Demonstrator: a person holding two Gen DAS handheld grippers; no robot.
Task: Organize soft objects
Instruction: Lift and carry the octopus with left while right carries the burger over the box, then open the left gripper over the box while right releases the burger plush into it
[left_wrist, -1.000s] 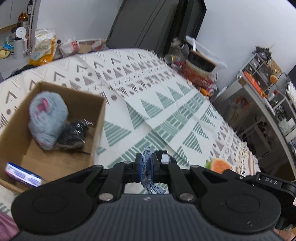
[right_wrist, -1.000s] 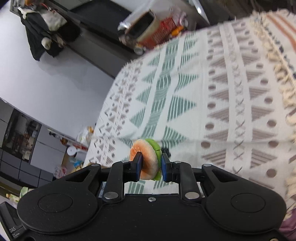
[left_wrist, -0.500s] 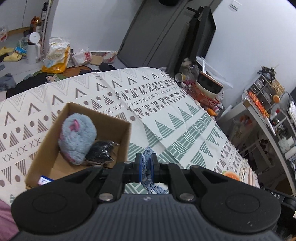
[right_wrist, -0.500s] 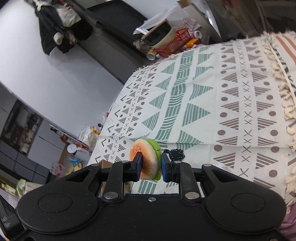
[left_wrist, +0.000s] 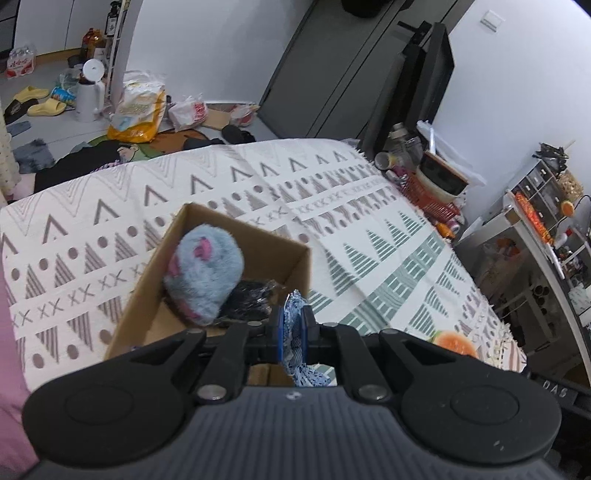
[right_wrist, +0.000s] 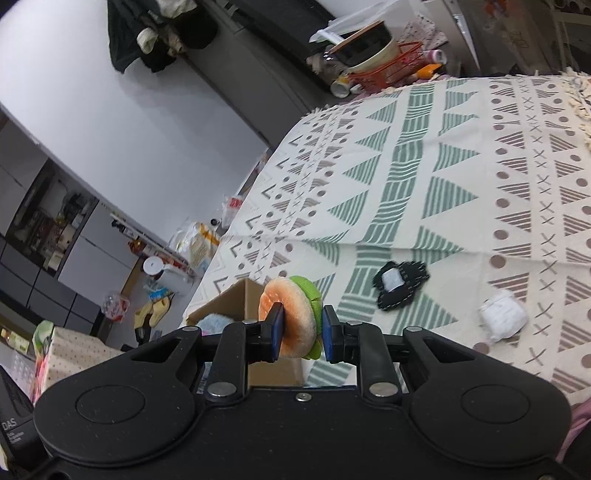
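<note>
While left gripper (left_wrist: 292, 334) pinches blue knit cloth (left_wrist: 295, 321) beside cardboard box (left_wrist: 147, 291), right gripper (right_wrist: 300, 332) clamps plush burger (right_wrist: 290, 317) above patterned blanket (right_wrist: 461, 177).

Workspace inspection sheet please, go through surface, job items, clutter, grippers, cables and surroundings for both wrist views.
Surface: patterned cloth with green and brown triangles, a fold across it.
Job's things: cardboard box holds a blue plush and a black bagged item; a black fabric piece and a white bundle lie loose on the cloth.
Clutter: nothing seen besides those.
Grippers: left gripper jaws shut on a blue knit cloth; right gripper jaws shut on a burger plush.
Cables: nothing seen.
Surroundings: bags, slippers and a white jug on the floor; red basket beyond the cloth.
</note>
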